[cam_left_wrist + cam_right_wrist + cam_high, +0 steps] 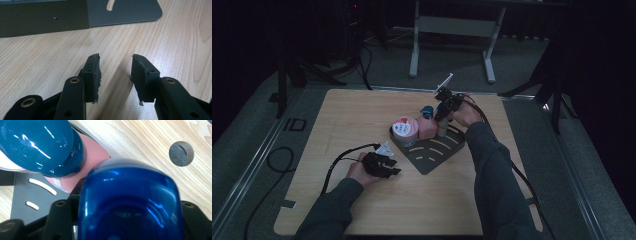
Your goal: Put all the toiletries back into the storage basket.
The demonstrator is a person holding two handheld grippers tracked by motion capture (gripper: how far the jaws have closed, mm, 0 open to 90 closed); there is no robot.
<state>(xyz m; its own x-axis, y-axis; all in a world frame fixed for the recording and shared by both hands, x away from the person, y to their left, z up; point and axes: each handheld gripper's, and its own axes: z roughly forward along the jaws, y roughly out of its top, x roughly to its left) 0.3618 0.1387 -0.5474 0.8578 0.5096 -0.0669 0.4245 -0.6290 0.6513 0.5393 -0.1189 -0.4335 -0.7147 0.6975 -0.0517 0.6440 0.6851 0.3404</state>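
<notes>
Left gripper idle on desk, right gripper at the tray.
Left gripper (388,167) rests near-left of the grey tray (432,159), fingers (91,72) released, nothing between them. Tray carries a white tub (405,129) and pink bottle (427,127). Right gripper (443,113) fingers grasp a blue-capped bottle (130,202), probably standing on the tray's far-right edge.

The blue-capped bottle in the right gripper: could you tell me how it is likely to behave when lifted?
The blue cap looks glossy and rounded, so it may slip between the right gripper's jaws. Standing close beside the pink bottle on the grey rack, it could nudge that neighbour. It seems slim and upright, so probably tippy.
</notes>
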